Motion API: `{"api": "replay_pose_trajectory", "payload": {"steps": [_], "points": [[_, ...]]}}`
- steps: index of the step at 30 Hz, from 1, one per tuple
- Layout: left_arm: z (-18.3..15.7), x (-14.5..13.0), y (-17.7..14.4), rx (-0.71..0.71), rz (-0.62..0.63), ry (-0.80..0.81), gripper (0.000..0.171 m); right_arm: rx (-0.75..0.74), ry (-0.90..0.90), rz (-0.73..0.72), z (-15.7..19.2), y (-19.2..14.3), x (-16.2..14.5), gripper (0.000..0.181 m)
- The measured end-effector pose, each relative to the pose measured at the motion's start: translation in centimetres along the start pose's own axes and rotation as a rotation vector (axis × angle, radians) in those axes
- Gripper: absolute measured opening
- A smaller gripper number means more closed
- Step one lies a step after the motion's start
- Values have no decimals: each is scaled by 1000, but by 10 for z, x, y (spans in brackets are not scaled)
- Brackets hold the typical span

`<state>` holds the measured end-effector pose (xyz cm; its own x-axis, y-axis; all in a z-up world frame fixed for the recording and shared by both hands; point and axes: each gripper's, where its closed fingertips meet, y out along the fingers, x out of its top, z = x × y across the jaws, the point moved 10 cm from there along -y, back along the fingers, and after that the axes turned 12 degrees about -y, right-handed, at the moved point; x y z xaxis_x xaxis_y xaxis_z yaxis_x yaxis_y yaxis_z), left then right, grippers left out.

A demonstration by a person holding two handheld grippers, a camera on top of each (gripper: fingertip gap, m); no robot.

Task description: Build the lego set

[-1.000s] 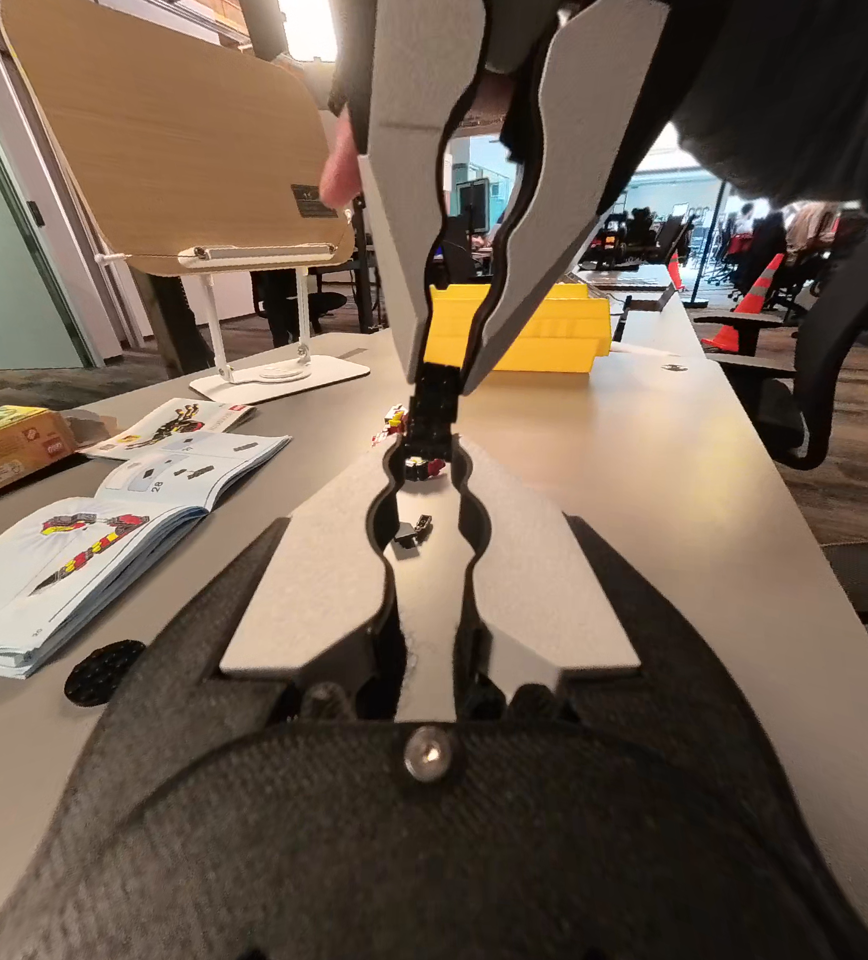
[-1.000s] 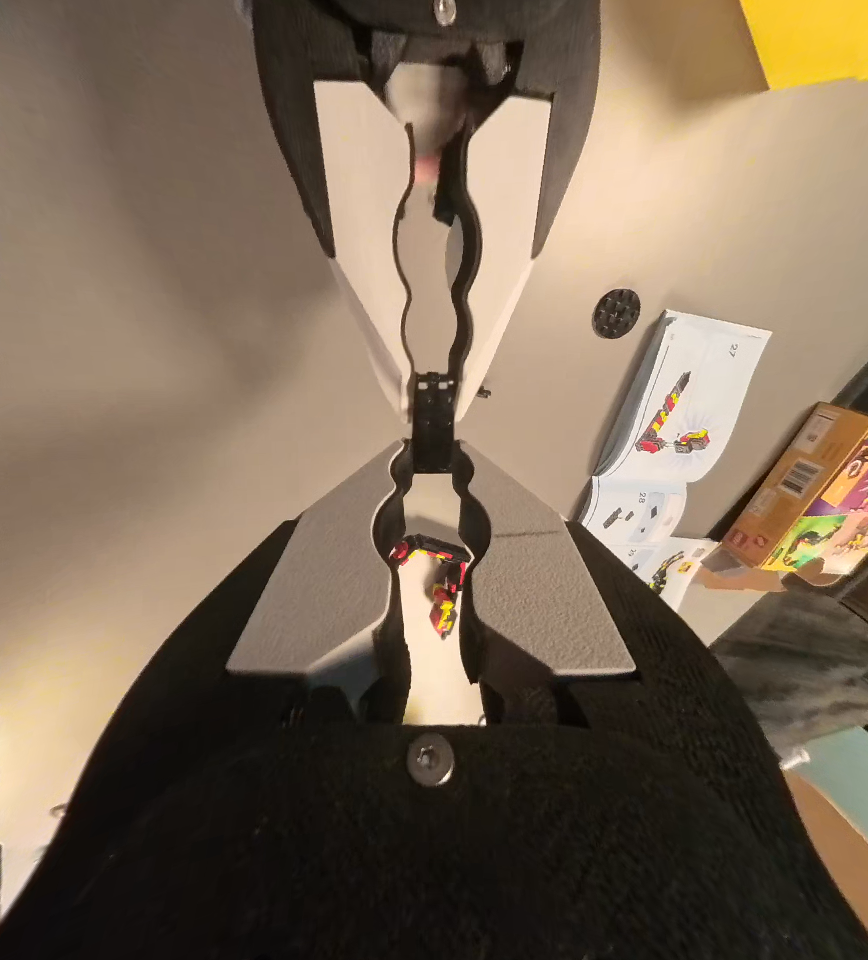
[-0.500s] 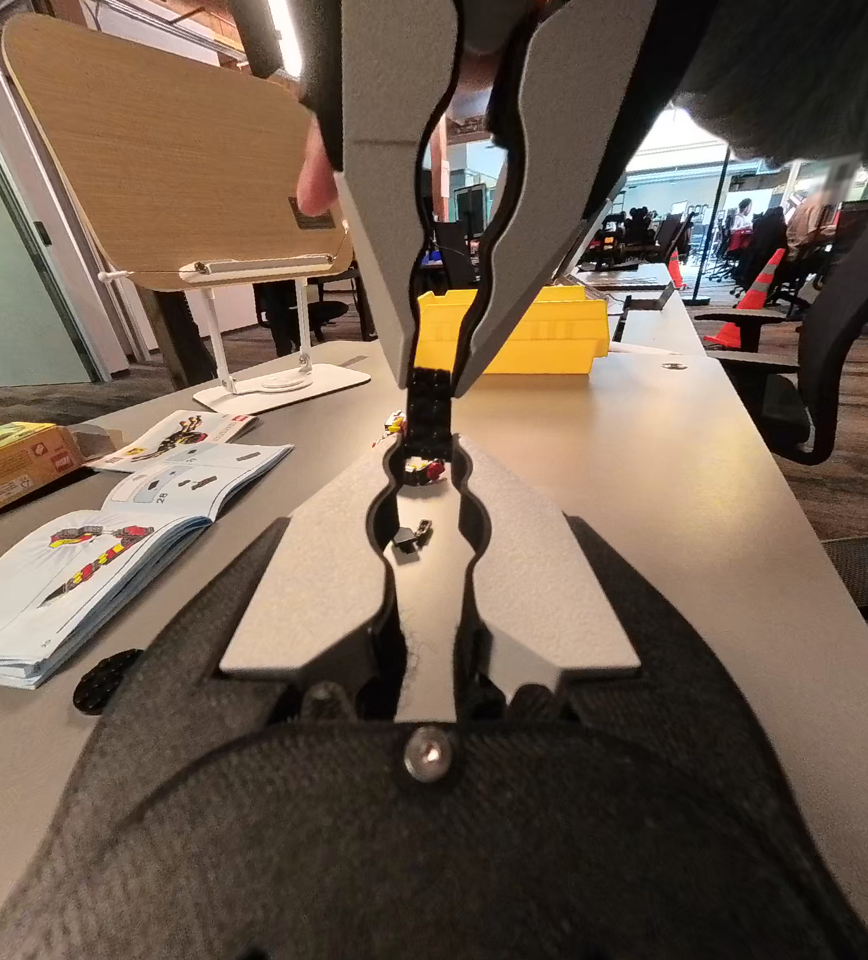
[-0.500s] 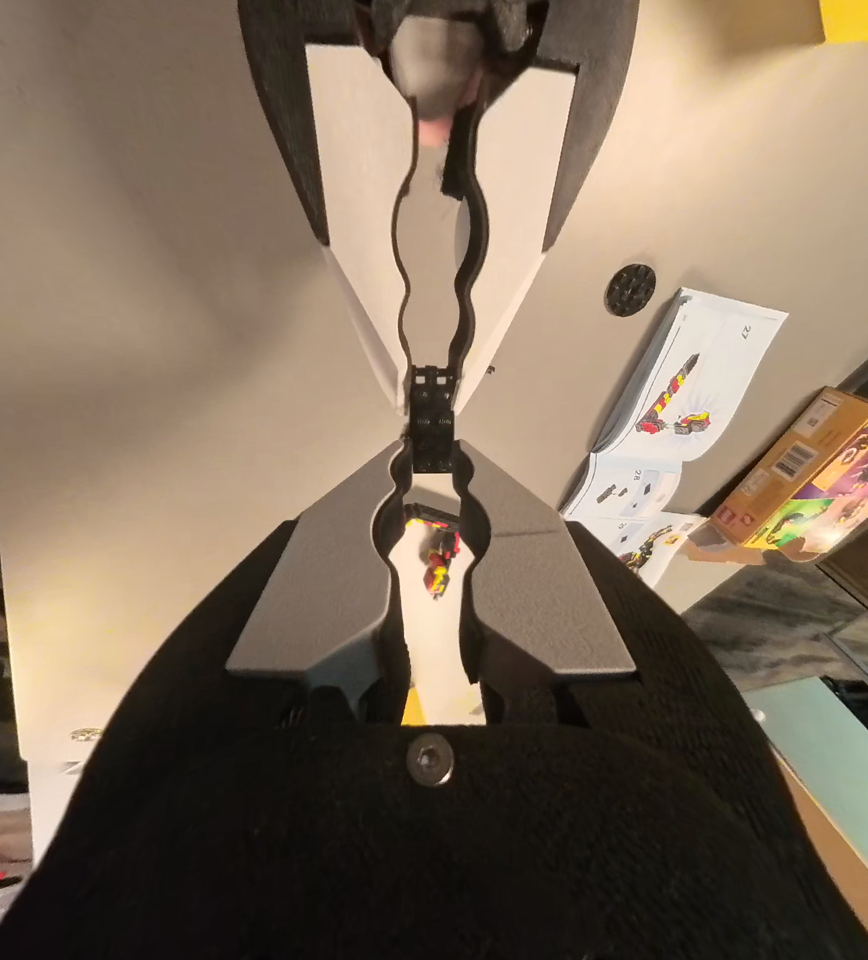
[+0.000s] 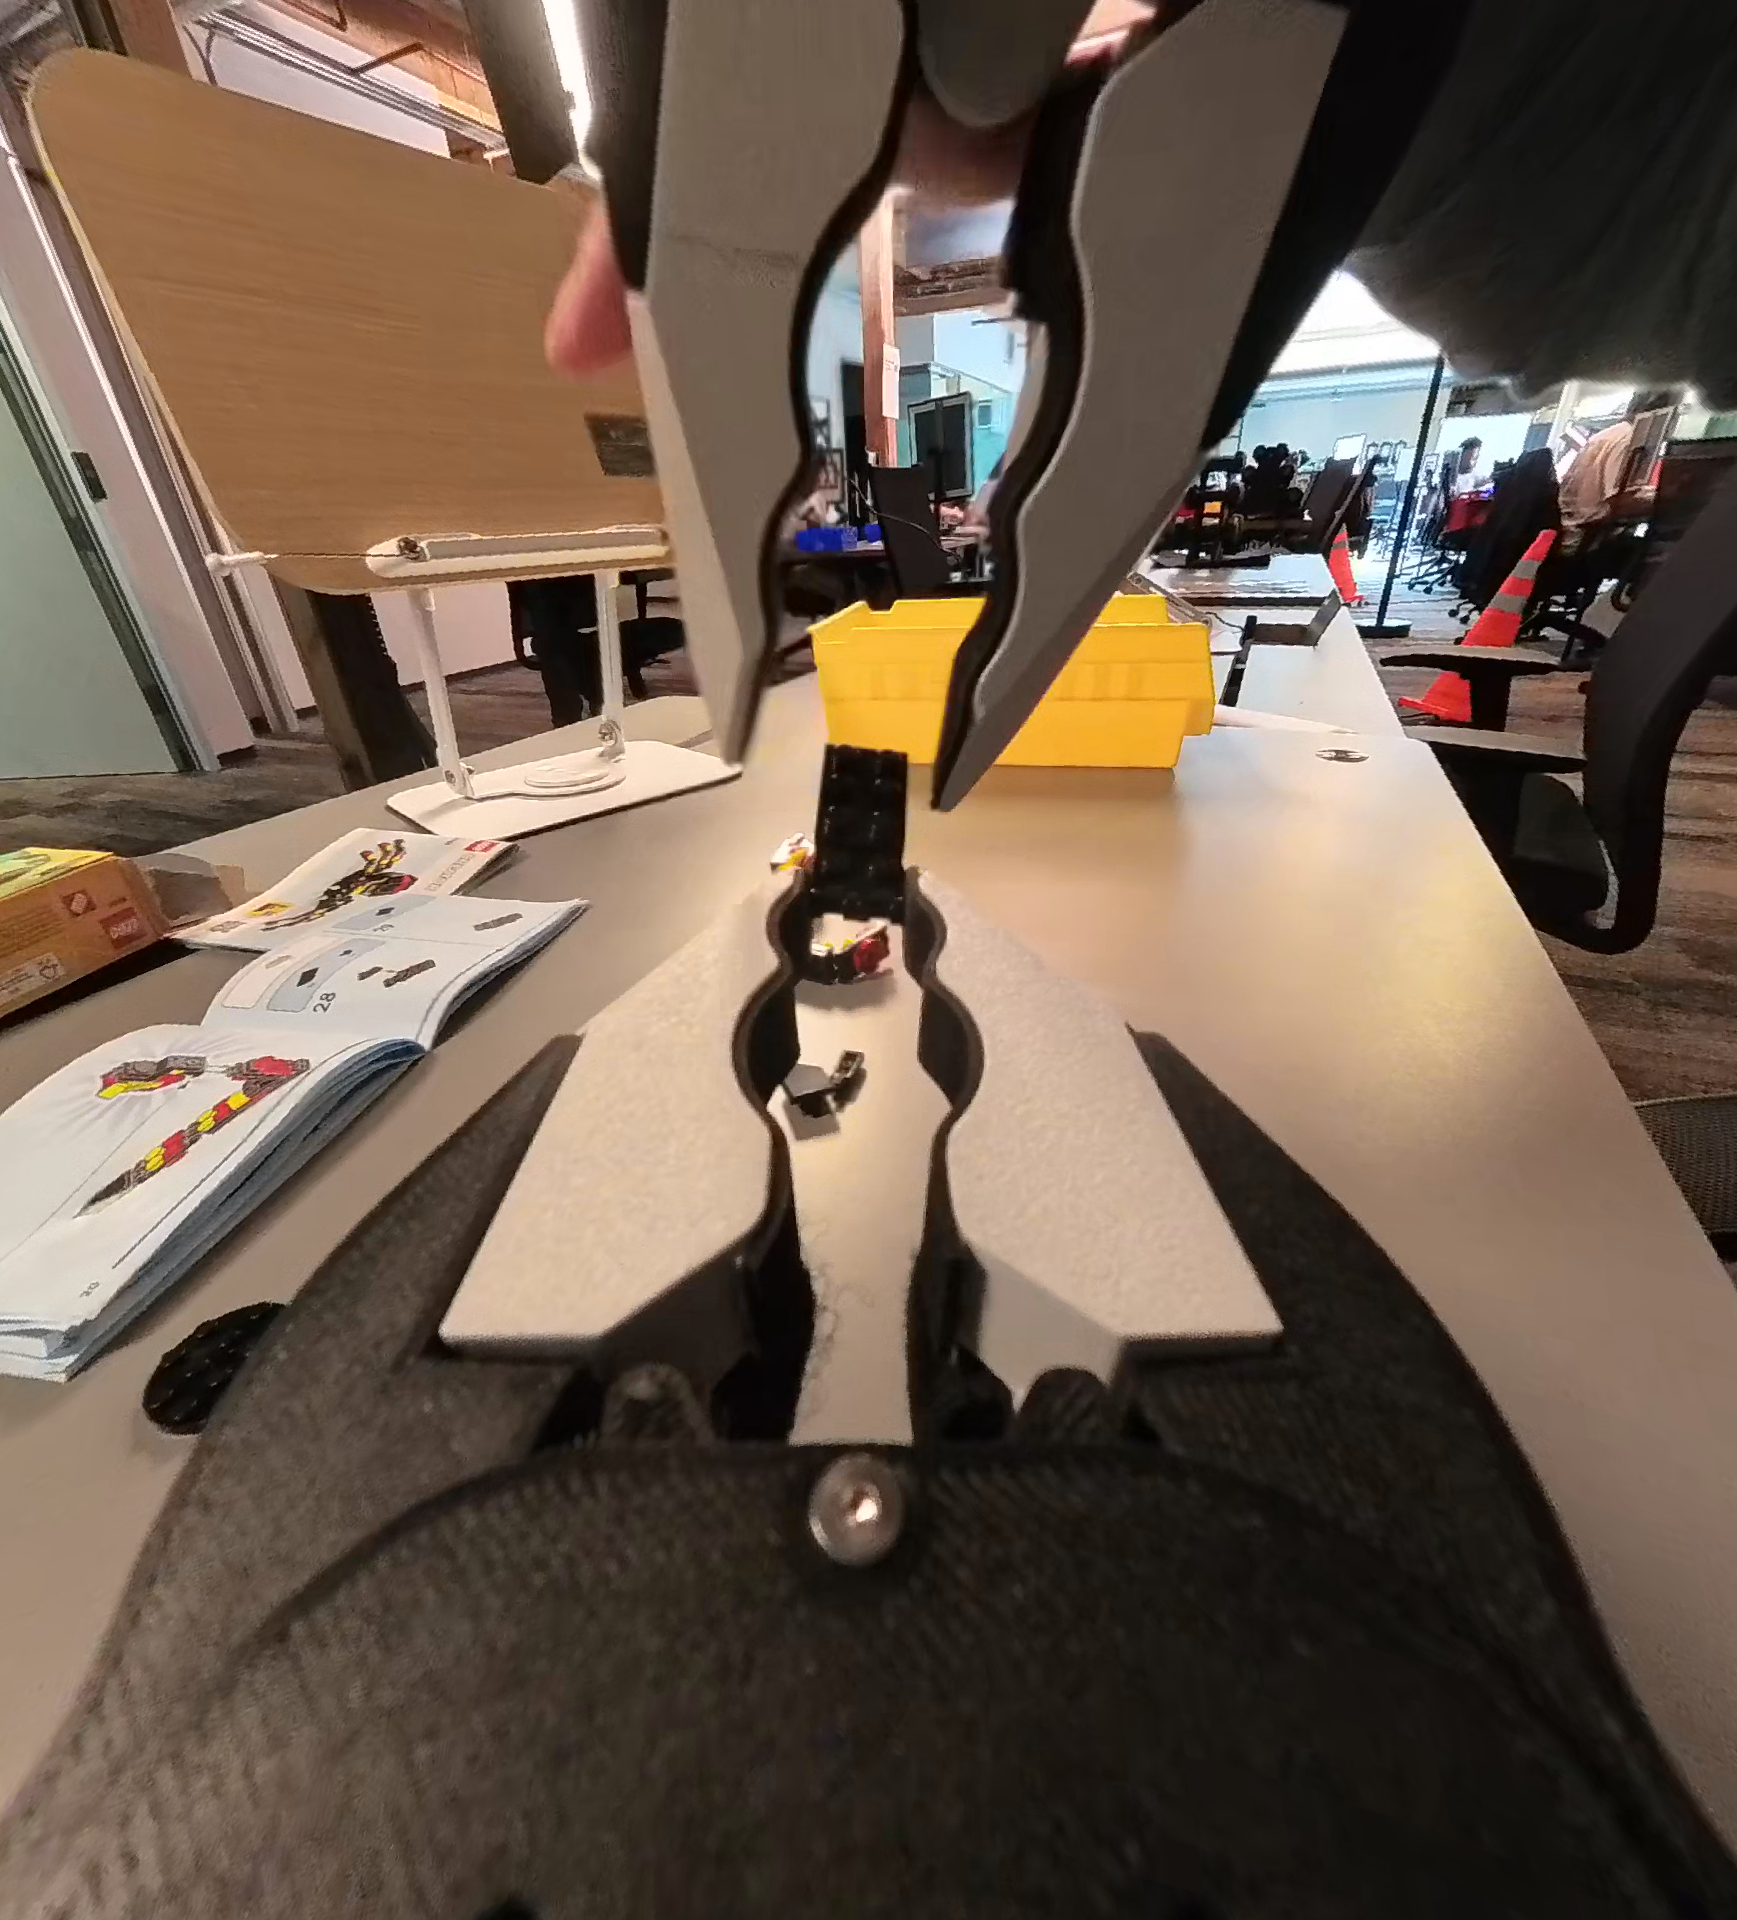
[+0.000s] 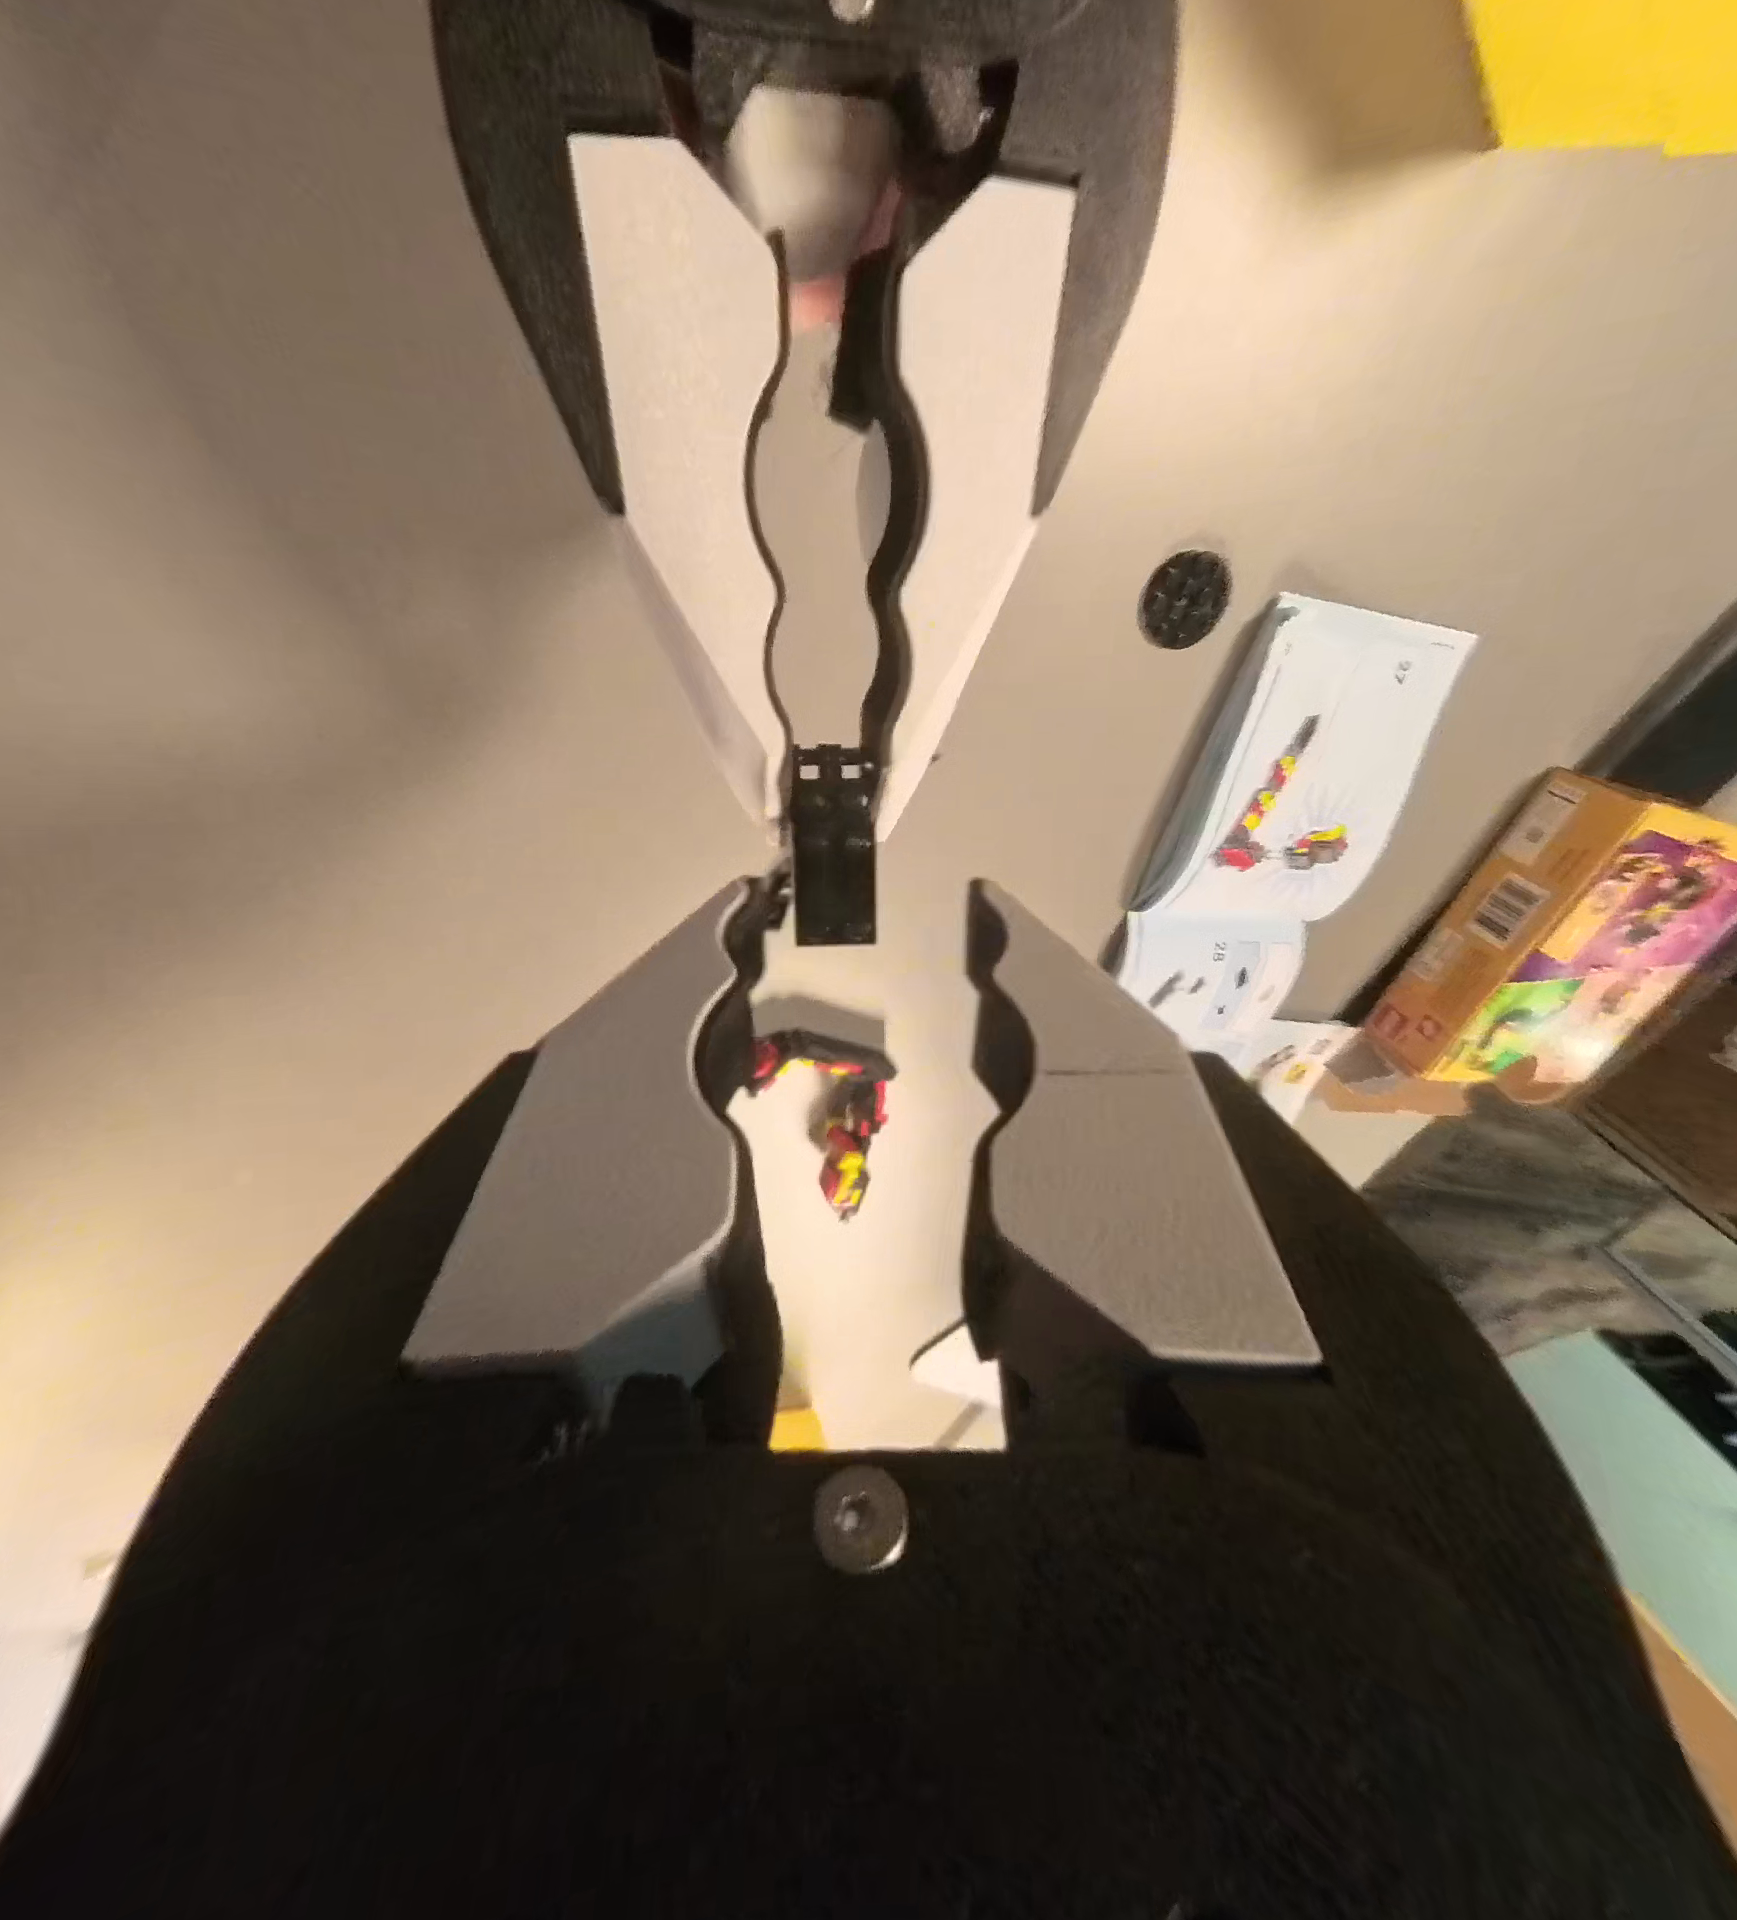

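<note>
My left gripper (image 5: 853, 899) is shut on a black lego plate (image 5: 862, 826) that sticks up out of its tips above the grey table (image 5: 1259, 1039). My right gripper (image 5: 843, 774) comes down from above, open, with its tips on either side of the plate's top and apart from it. In the right wrist view, my right gripper (image 6: 864, 894) is open around the plate (image 6: 833, 883), which the left gripper (image 6: 828, 805) holds from the far side. A red, yellow and black partial build (image 6: 833, 1112) lies on the table below. A small black piece (image 5: 822, 1086) lies nearby.
An open instruction booklet (image 5: 220, 1091), a lego box (image 5: 2, 935) and a round black piece (image 5: 199, 1382) lie at the left. A wooden book stand (image 5: 344, 343) and a yellow bin (image 5: 1103, 696) stand farther back. An office chair (image 5: 1674, 727) is beside the table's right edge. Both grippers' tips are close together, under 4 cm apart. The small black piece (image 5: 822, 1086) sits 12 centimeters or so from the ends of my left fingers.
My right gripper was shut on the top of the black plate; it has opened and let go. The left gripper still holds the plate.
</note>
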<state>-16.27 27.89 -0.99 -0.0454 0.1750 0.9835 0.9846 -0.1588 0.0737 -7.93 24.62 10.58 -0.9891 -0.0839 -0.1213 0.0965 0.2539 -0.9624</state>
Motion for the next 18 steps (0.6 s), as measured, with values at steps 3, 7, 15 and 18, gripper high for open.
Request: {"api": "replay_pose_trajectory", "payload": {"steps": [3,7,15,18], "points": [[3,2,-2,2,-15,-26,15,-187,-50,-81,10,-6,-3,55],[8,3,-4,-12,-31,-89,15,-593,-349,-27,43,14,-6,59],[10,-1,-1,-43,-17,-144,15,-966,-650,180,68,53,-11,31],[10,-1,-1,-50,-18,-151,15,-1012,-667,193,67,55,-9,17]]}}
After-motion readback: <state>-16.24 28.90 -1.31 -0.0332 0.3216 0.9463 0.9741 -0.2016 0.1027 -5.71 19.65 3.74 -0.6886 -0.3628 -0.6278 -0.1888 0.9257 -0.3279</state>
